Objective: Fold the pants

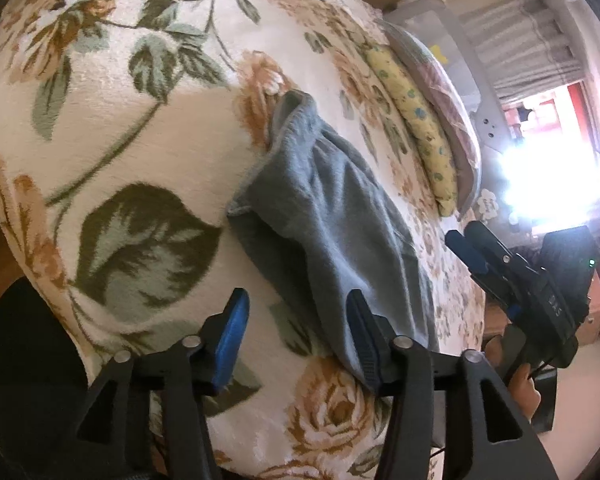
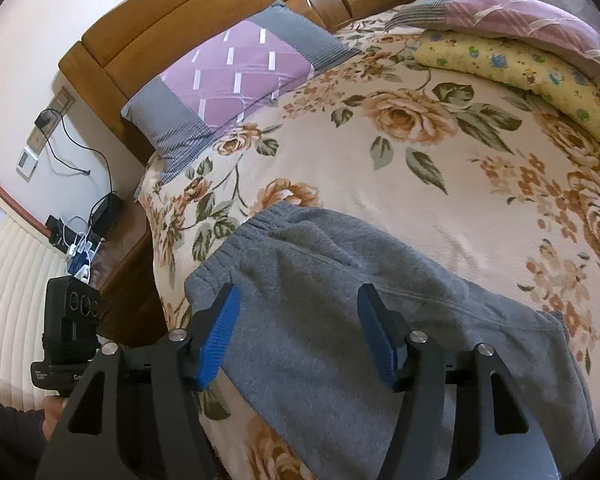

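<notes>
Grey sweatpants (image 1: 332,220) lie folded over on a floral bedspread (image 1: 140,128). They also show in the right wrist view (image 2: 340,320), with the elastic waistband toward the far left. My left gripper (image 1: 298,332) is open and empty, its right finger beside the near edge of the pants. My right gripper (image 2: 300,328) is open and empty, hovering over the pants with a finger on each side. The right gripper also shows in the left wrist view (image 1: 472,246), past the pants on the right.
A purple and grey pillow (image 2: 240,80) leans on the wooden headboard (image 2: 180,28). A yellow patterned blanket (image 2: 520,76) and a pink quilt (image 2: 520,16) are stacked at the far right. A nightstand with cables (image 2: 96,236) stands left of the bed. A bright window (image 1: 548,160) glares.
</notes>
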{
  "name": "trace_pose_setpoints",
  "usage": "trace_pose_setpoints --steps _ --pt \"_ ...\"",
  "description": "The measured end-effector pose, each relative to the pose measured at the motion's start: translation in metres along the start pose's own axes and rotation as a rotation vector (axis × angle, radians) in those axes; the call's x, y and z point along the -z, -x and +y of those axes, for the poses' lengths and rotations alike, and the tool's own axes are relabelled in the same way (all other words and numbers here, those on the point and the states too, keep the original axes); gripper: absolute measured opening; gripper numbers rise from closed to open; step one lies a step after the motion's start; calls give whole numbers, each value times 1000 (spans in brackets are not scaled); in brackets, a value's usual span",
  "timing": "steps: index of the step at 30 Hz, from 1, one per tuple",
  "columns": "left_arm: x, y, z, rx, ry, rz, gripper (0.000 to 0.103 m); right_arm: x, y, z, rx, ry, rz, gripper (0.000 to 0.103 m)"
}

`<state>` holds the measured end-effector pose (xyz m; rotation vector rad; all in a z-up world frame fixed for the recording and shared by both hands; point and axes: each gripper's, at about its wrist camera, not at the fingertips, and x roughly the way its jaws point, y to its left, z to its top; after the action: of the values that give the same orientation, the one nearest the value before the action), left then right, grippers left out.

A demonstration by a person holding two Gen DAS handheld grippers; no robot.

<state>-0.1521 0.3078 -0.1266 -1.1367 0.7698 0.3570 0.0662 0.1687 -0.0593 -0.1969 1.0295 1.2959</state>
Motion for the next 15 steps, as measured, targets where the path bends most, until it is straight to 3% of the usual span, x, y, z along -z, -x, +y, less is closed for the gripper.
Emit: trace_pose_setpoints --steps 9,15 --pt "-12 -20 -2 -47 4 -8 61 -14 -27 -7 -14 -2 34 64" --pt "-21 -33 10 -21 88 3 67 -48 -62 -15 -35 4 75 64"
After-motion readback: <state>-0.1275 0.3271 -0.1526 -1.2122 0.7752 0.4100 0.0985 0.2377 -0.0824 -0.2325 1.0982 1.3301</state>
